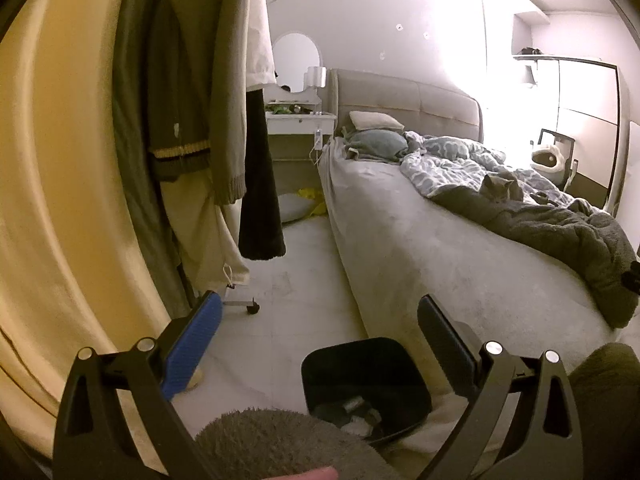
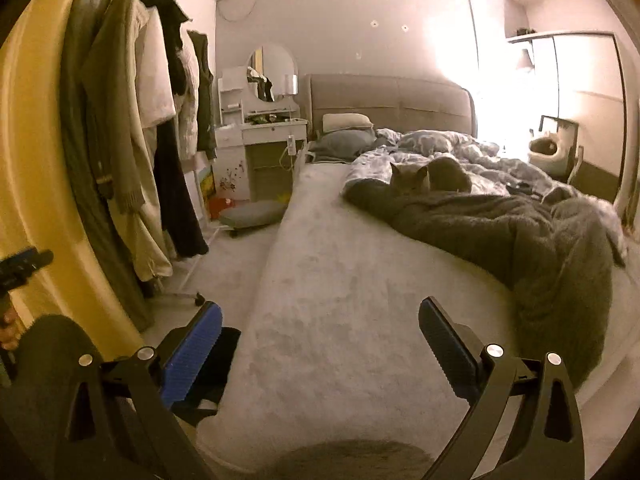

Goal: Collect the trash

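The bed fills most of both views, its pale sheet bare along the near edge and left side, with a padded headboard at the far end. A dark fuzzy blanket lies heaped across the bed's right side, and behind it a patterned duvet is rumpled up toward the pillows. A grey cat sits on the far edge of the blanket, facing the cameras. Left of the bed, coats and jackets hang from a wheeled rack over the pale floor, and a white dressing table with a round mirror stands in the far corner beside the headboard. The black bin — the one holding the trash — stands on the floor just beside the bed's near left corner, with crumpled scraps visible at its bottom. The left gripper hangs above the bin with its fingers spread wide and nothing between them. The right gripper hovers over the bed's near edge — fingers likewise spread apart and empty. A grey fuzzy sleeve shows at the bottom of the left wrist view.
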